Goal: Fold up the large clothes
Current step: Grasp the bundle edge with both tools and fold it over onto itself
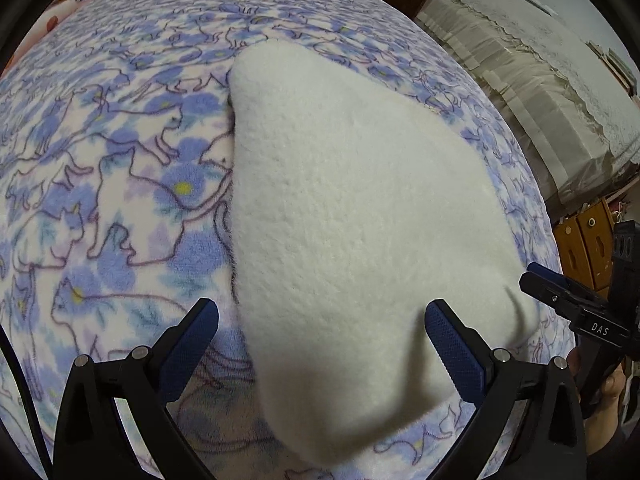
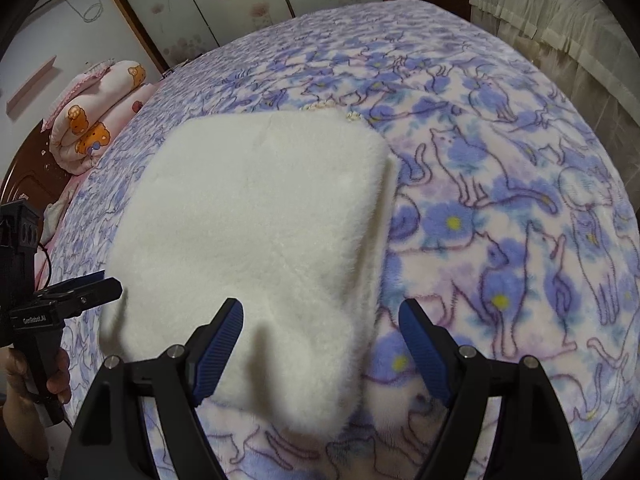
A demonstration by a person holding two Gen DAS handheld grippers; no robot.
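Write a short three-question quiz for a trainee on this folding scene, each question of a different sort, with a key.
1. True or false: the fluffy white folded garment lies on the purple cat-print fleece blanket.
2. Multiple choice: the left gripper is (A) shut on the garment, (B) open with the garment's near edge between its blue pads, (C) out of view.
3. Fill in: in the right wrist view, the right gripper stands ____ over the garment's near right corner.

Key: 1 true; 2 B; 3 open.
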